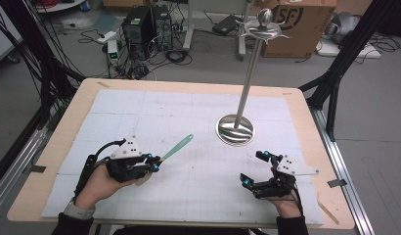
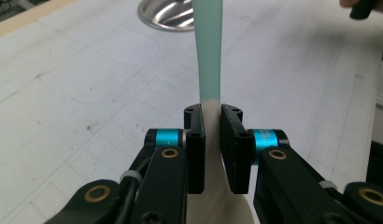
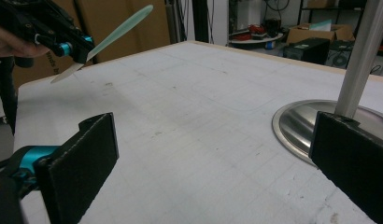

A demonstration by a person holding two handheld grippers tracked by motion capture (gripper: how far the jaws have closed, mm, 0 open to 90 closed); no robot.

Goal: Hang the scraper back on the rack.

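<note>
- High view: the left gripper, a black two-jaw tool with turquoise joints and a grey three-cornered plate, sits in the person's left hand above the near-left part of the table.
- Left gripper view: its jaws stand nearly closed, pads pressed on either side of a flat spatula-like utensil with a cream blade and a mint-green handle.
- The green handle runs out past the fingertips, slanting up and away toward the table's middle in the high view; the cream end spreads wider behind the jaws.
- High view: the right gripper, of the same build, rests low at the near-right of the table with jaws spread wide and nothing between them.
- Right gripper view: its two black pads frame bare table.
- Just beyond the right gripper stands a shiny metal stand with a round dished base, a tall thin pole and a knobbed top with hooks.
- A white gridded mat covers the pale wooden table.
</note>
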